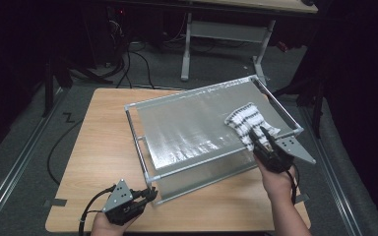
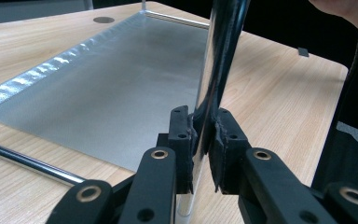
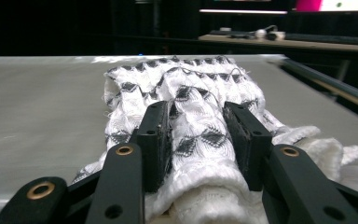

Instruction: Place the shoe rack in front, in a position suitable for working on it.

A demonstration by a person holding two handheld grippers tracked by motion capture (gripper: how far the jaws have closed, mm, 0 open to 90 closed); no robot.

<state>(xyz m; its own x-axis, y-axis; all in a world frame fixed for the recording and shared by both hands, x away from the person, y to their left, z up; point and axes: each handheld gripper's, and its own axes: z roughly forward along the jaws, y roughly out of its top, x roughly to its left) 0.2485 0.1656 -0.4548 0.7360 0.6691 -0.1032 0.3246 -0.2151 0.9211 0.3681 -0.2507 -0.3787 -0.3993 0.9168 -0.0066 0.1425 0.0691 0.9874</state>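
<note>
A metal tube frame (image 1: 187, 96) carrying a tilted silvery sheet (image 1: 192, 125) stands on the wooden table (image 1: 98, 147). At the frame's near left corner my left gripper (image 1: 151, 193) is shut on an upright tube. The left gripper view shows both pads clamped on that shiny tube (image 2: 216, 70), with the gripper (image 2: 204, 142) low on it. A white cloth with black stripes (image 1: 246, 119) lies bunched on the sheet's right part. From its near side, my right gripper (image 1: 259, 133) is shut on it. In the right gripper view the cloth (image 3: 186, 88) bulges between the pads of the gripper (image 3: 198, 128).
A thin frame rail (image 2: 32, 163) lies low over the tabletop beside the sheet (image 2: 112, 79). A round hole (image 2: 103, 19) marks the table's far part. Beyond the table stand a desk's white legs (image 1: 185, 49) and floor cables (image 1: 128, 66). Tape (image 1: 55, 202) marks the near left edge.
</note>
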